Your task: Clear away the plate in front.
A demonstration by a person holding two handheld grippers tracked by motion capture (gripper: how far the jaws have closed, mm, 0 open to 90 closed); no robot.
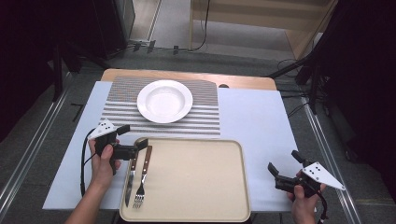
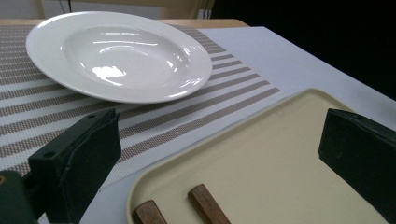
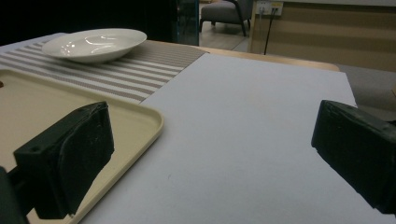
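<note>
A knife [image 1: 130, 181] and fork [image 1: 141, 179] with wooden handles lie side by side at the left edge of a beige tray [image 1: 196, 182] on the table [image 1: 252, 116]. The left claw [image 1: 132, 139] hovers wide open over their handle ends, gripping nothing. Beyond sits a white plate [image 1: 164, 101] on a striped placemat [image 1: 205, 116]. The right claw [image 1: 284, 166], also open and empty, hangs just right of the tray.

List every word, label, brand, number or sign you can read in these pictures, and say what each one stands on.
There is no readable text.
The plate, tray, striped placemat, and the wooden handles of the knife and fork carry no lettering.
The grey plates on the left gripper and right gripper show small dots, not letters or numbers.
</note>
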